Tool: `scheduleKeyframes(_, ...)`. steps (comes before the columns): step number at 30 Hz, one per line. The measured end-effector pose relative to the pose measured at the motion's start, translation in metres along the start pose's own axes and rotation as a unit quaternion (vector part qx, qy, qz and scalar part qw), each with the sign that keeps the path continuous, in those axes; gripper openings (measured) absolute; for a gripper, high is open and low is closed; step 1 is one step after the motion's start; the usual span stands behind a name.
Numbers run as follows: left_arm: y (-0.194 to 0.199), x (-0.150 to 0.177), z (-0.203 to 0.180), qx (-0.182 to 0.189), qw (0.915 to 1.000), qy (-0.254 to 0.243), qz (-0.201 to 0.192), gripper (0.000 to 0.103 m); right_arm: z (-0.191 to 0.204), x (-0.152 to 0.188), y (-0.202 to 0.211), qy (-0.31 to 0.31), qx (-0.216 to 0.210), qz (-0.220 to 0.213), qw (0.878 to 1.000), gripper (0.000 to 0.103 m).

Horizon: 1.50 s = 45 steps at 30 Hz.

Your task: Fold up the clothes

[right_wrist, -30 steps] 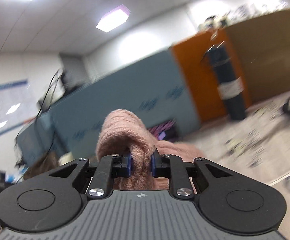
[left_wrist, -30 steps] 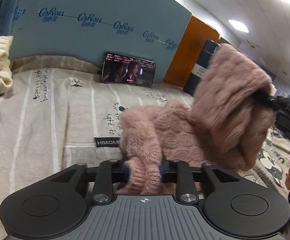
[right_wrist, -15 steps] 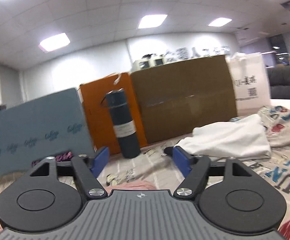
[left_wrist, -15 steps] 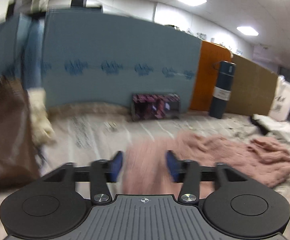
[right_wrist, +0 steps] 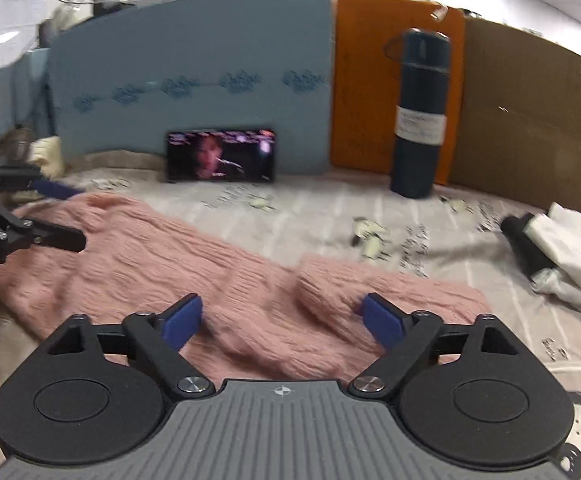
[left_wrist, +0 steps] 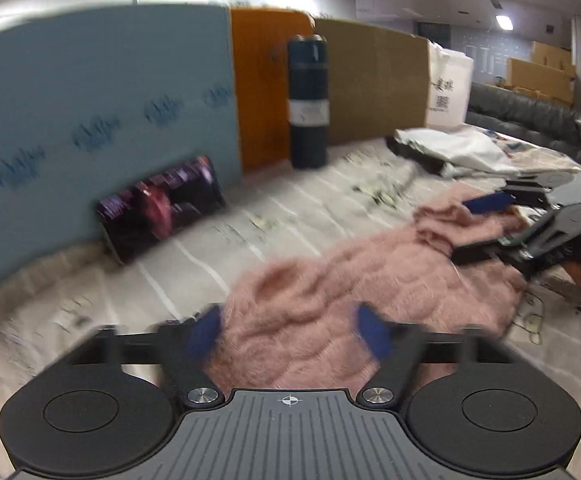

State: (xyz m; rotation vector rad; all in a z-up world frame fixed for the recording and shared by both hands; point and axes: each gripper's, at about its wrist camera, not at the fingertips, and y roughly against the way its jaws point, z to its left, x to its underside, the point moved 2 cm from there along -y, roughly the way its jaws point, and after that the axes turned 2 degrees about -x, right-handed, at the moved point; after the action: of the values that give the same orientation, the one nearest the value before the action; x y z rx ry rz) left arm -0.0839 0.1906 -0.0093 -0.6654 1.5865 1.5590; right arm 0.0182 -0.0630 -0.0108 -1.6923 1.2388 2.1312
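A fuzzy pink knit sweater (left_wrist: 370, 276) lies spread in a long strip on the printed grey bedsheet (left_wrist: 290, 208); it also shows in the right wrist view (right_wrist: 194, 264). My left gripper (left_wrist: 288, 332) is open, its blue pads wide apart just above the sweater's near end. My right gripper (right_wrist: 280, 318) is open above the sweater's other end. Each gripper shows in the other's view: the right one (left_wrist: 502, 220) at the far right, the left one (right_wrist: 46, 212) at the far left, both open.
A phone (right_wrist: 220, 155) playing video leans on a blue panel (right_wrist: 194, 80). A dark flask (right_wrist: 420, 114) stands by an orange board and cardboard (right_wrist: 530, 120). White and black clothes (right_wrist: 562, 248) lie at the right. A cream garment (right_wrist: 46, 152) lies at the left.
A second ago both grippers were shut on the pink sweater and held it up. Both have opened and let it go; the sweater now lies flat on the bed.
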Motion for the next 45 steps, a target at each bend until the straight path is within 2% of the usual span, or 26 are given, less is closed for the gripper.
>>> scheduleKeyframes(1, 0.000, 0.003, -0.002, -0.011, 0.9999, -0.004, -0.003, 0.017, -0.003, 0.001, -0.001, -0.002, 0.008, -0.001, 1.000, 0.062)
scheduleKeyframes(2, 0.001, 0.006, -0.003, -0.018, 0.9998, -0.003, -0.009, 0.015, -0.007, 0.002, 0.001, -0.003, 0.020, -0.007, 1.000, 0.051)
scheduleKeyframes(3, 0.003, 0.007, -0.002, -0.025, 0.9995, 0.003, -0.018, 0.013, -0.009, 0.002, 0.003, -0.002, 0.036, -0.013, 0.999, 0.030)
scheduleKeyframes(4, 0.007, 0.007, -0.002, -0.039, 0.9988, 0.005, -0.029, 0.012, -0.011, 0.001, 0.003, -0.002, 0.045, -0.019, 0.999, 0.020)
scheduleKeyframes(7, 0.022, -0.004, 0.000, -0.084, 0.9939, 0.004, -0.071, 0.011, -0.021, -0.013, 0.005, -0.021, 0.060, -0.053, 0.997, 0.015)
scheduleKeyframes(10, 0.050, -0.017, -0.001, -0.109, 0.9858, -0.004, -0.127, 0.011, -0.038, -0.035, 0.024, -0.061, 0.089, -0.121, 0.987, 0.015)
scheduleKeyframes(13, 0.083, -0.021, -0.010, -0.106, 0.9765, -0.014, -0.187, 0.011, -0.067, -0.048, 0.048, -0.127, 0.116, -0.177, 0.969, 0.015)
scheduleKeyframes(16, 0.109, -0.014, -0.026, -0.081, 0.9703, -0.031, -0.226, 0.011, -0.099, -0.043, 0.064, -0.184, 0.131, -0.198, 0.954, 0.015)
scheduleKeyframes(19, 0.125, 0.003, -0.044, -0.044, 0.9693, -0.046, -0.238, 0.011, -0.127, -0.020, 0.072, -0.239, 0.137, -0.184, 0.943, 0.015)
scheduleKeyframes(23, 0.138, 0.023, -0.069, 0.008, 0.9723, -0.056, -0.227, 0.011, -0.160, 0.021, 0.077, -0.317, 0.133, -0.154, 0.926, 0.015)
scheduleKeyframes(25, 0.145, 0.032, -0.080, 0.030, 0.9727, -0.069, -0.220, 0.011, -0.170, 0.036, 0.079, -0.345, 0.145, -0.141, 0.917, 0.018)
scheduleKeyframes(29, 0.155, 0.048, -0.092, 0.088, 0.9740, -0.074, -0.195, 0.012, -0.174, 0.048, 0.090, -0.363, 0.193, -0.154, 0.898, 0.034)
scheduleKeyframes(32, 0.153, 0.062, -0.096, 0.113, 0.9785, -0.076, -0.154, 0.012, -0.172, 0.049, 0.103, -0.362, 0.212, -0.168, 0.892, 0.042)
scheduleKeyframes(33, 0.151, 0.065, -0.097, 0.126, 0.9795, -0.074, -0.139, 0.012, -0.170, 0.047, 0.107, -0.366, 0.210, -0.173, 0.890, 0.050)
scheduleKeyframes(34, 0.148, 0.069, -0.098, 0.135, 0.9805, -0.076, -0.121, 0.012, -0.168, 0.045, 0.112, -0.372, 0.203, -0.178, 0.888, 0.057)
scheduleKeyframes(37, 0.136, 0.077, -0.100, 0.157, 0.9812, -0.096, -0.056, 0.016, -0.161, 0.040, 0.121, -0.395, 0.161, -0.182, 0.886, 0.061)
scheduleKeyframes(39, 0.130, 0.082, -0.101, 0.176, 0.9782, -0.107, -0.029, 0.025, -0.154, 0.036, 0.121, -0.407, 0.128, -0.171, 0.888, 0.064)
scheduleKeyframes(40, 0.132, 0.082, -0.100, 0.184, 0.9764, -0.108, -0.035, 0.029, -0.150, 0.034, 0.120, -0.411, 0.108, -0.161, 0.891, 0.066)
scheduleKeyframes(41, 0.135, 0.080, -0.095, 0.194, 0.9746, -0.101, -0.048, 0.033, -0.144, 0.031, 0.117, -0.414, 0.089, -0.150, 0.893, 0.066)
scheduleKeyframes(43, 0.146, 0.078, -0.085, 0.198, 0.9730, -0.076, -0.091, 0.055, -0.134, 0.029, 0.110, -0.416, 0.070, -0.126, 0.898, 0.069)
scheduleKeyframes(45, 0.156, 0.074, -0.071, 0.170, 0.9763, -0.041, -0.128, 0.070, -0.123, 0.028, 0.104, -0.413, 0.062, -0.104, 0.902, 0.069)
